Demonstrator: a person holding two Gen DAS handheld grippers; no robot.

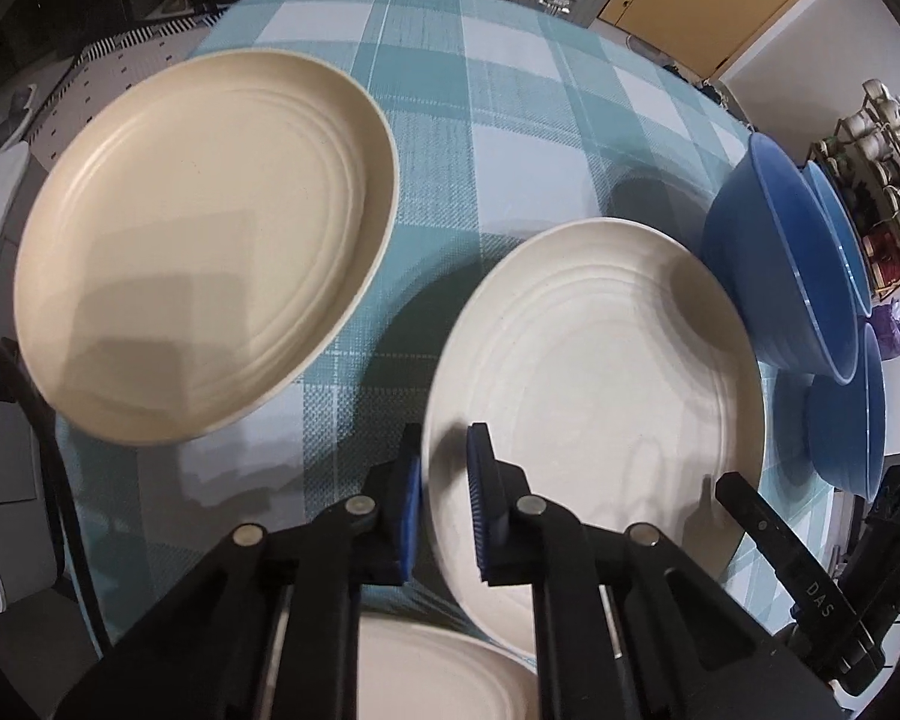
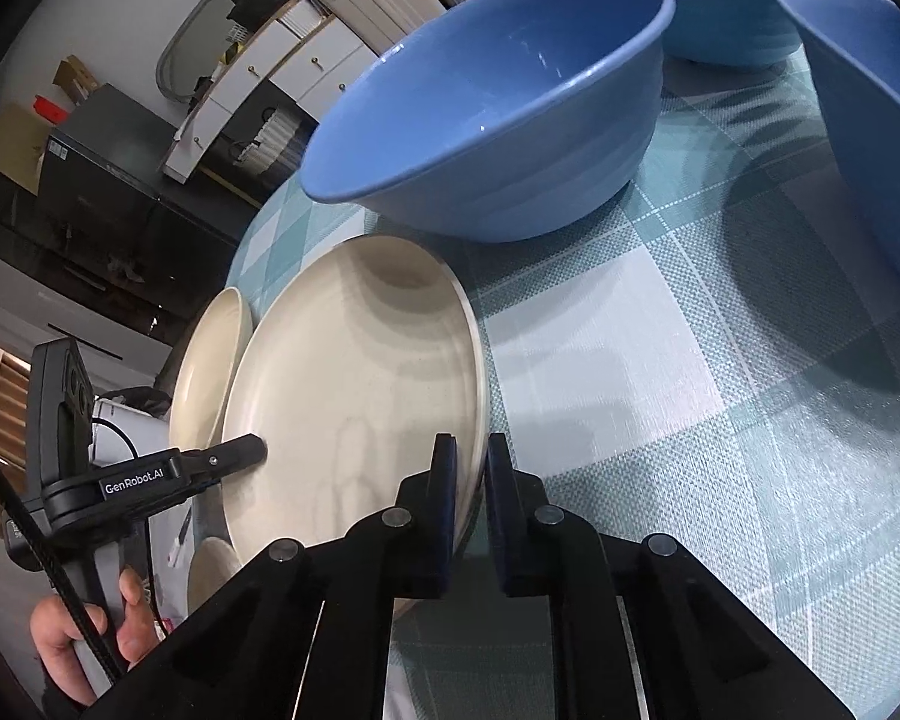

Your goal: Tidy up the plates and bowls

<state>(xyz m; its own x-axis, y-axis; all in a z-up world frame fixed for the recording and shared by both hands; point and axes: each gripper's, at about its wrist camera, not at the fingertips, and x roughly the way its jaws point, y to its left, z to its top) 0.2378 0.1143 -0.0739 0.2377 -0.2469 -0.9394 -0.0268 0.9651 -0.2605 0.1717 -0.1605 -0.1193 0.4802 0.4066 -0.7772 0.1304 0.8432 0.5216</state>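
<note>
Checked cloth covers the counter (image 1: 510,120). Both my left gripper (image 1: 444,504) and right gripper (image 2: 471,480) pinch opposite rims of the cream plate (image 1: 600,372) beside blue bowls (image 2: 492,108); judged rigid, slick, breakable.

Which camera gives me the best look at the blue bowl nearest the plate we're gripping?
The right wrist view: that blue bowl fills the upper frame, with its empty inside, rim and outer wall all visible, standing on the tablecloth just beyond the plate. The left wrist view shows it only at the right edge, squeezed, mostly outer wall.
</note>
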